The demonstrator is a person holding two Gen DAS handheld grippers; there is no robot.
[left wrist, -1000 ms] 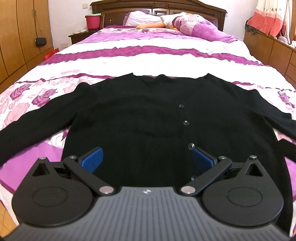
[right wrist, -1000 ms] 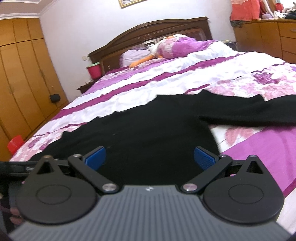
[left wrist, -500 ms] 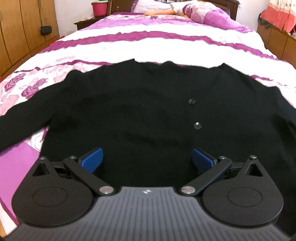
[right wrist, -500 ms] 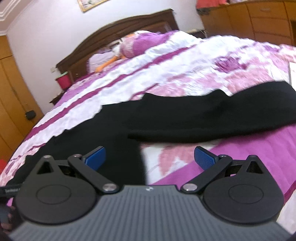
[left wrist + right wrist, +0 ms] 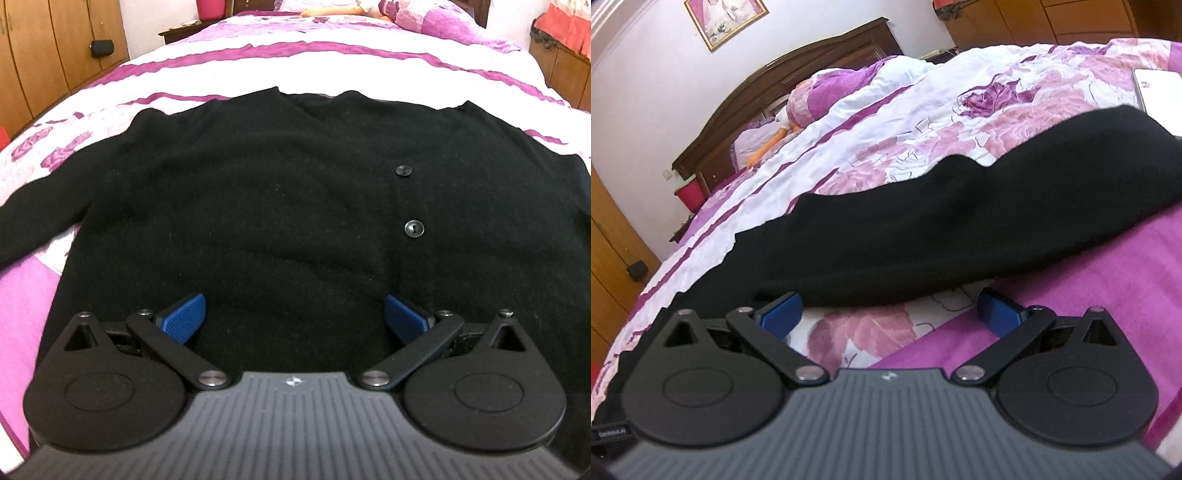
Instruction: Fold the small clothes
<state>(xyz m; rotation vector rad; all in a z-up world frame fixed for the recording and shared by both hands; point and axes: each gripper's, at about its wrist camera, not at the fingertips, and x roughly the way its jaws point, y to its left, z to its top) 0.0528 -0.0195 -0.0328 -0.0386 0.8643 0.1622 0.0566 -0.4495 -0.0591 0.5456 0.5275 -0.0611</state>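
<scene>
A black buttoned cardigan [image 5: 280, 206] lies flat, front up, on the bed, its left sleeve [image 5: 33, 218] stretched out to the left. Two buttons [image 5: 413, 229] show on its placket. My left gripper [image 5: 293, 317] hovers open over the cardigan's lower body, blue pads wide apart, nothing between them. In the right wrist view the cardigan's right sleeve [image 5: 979, 218] runs out to the right across the bedspread. My right gripper [image 5: 890, 308] is open, low, just short of that sleeve's near edge, nothing held.
The purple and white floral bedspread [image 5: 1052, 302] covers the bed. A wooden headboard [image 5: 798, 81] and pillows stand at the far end. A red bin [image 5: 689, 194] sits by the nightstand, wardrobes [image 5: 55, 48] on the left, a white flat object [image 5: 1160, 92] at the far right.
The left gripper has moved forward and lower over the cardigan's body. The right gripper has swung right and dropped toward the right sleeve. Both stayed open.
</scene>
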